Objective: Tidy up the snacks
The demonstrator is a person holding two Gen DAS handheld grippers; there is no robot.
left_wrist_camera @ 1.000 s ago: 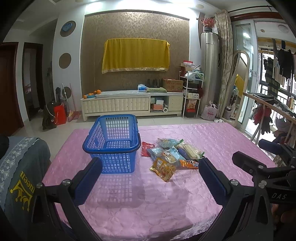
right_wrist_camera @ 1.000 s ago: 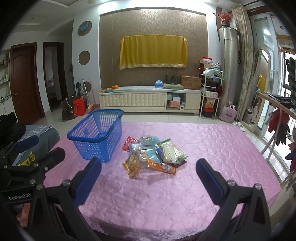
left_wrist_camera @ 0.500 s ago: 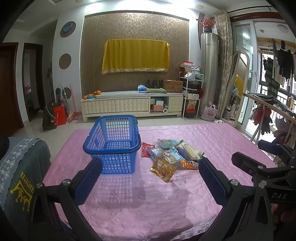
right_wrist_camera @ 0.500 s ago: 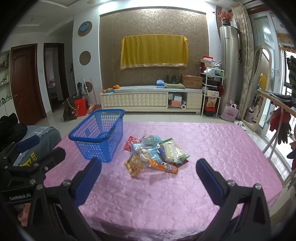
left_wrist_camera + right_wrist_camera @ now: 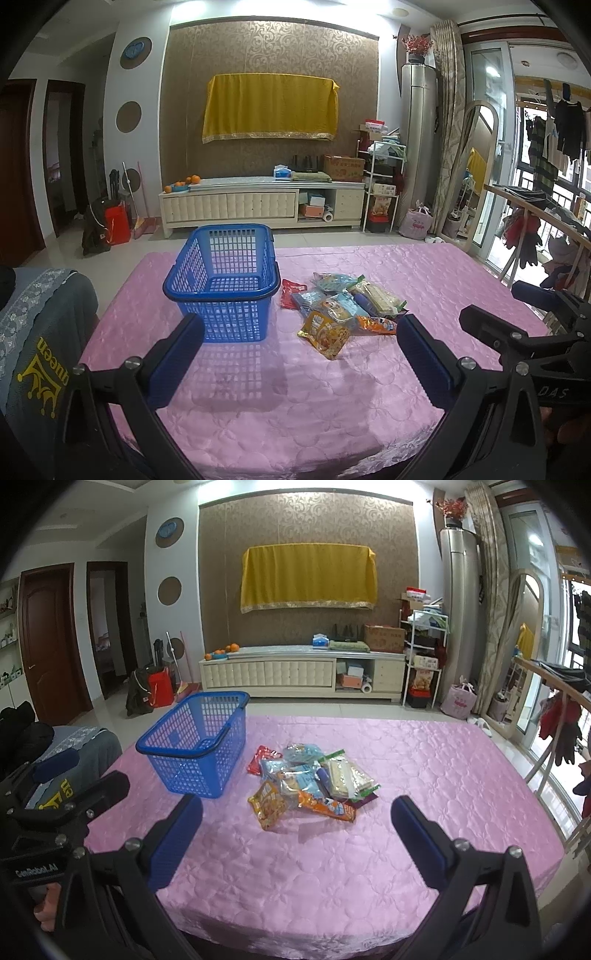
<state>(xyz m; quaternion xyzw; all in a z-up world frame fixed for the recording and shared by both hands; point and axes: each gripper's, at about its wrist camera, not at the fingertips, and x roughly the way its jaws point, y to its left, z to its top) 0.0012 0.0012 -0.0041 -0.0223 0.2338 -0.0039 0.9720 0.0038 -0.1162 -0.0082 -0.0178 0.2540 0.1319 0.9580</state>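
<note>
A table covered with a pink quilted cloth [image 5: 332,406] fills the lower half of both views. A blue plastic basket [image 5: 221,280] is set upright on the cloth, left of the middle, and nothing is seen inside it. Just to its right, apart from its wall, a pile of snack packets [image 5: 310,782] is heaped on the cloth. Within the pile, a pale packet with a green edge [image 5: 347,775] is laid on the right side, light blue packets [image 5: 291,771] are stacked in the centre, a yellow-orange packet [image 5: 325,334] is placed nearest the cameras, an orange packet [image 5: 328,806] is laid beside it, and a red packet [image 5: 291,291] is found closest to the basket.

The left gripper [image 5: 299,347] is held above the near edge of the table, its blue-padded jaws spread wide with nothing between them. The right gripper [image 5: 295,827] is held likewise over the near edge, jaws parted wide and empty, with the snack pile seen ahead between them. Both are kept well apart from the snacks and the basket.
</note>
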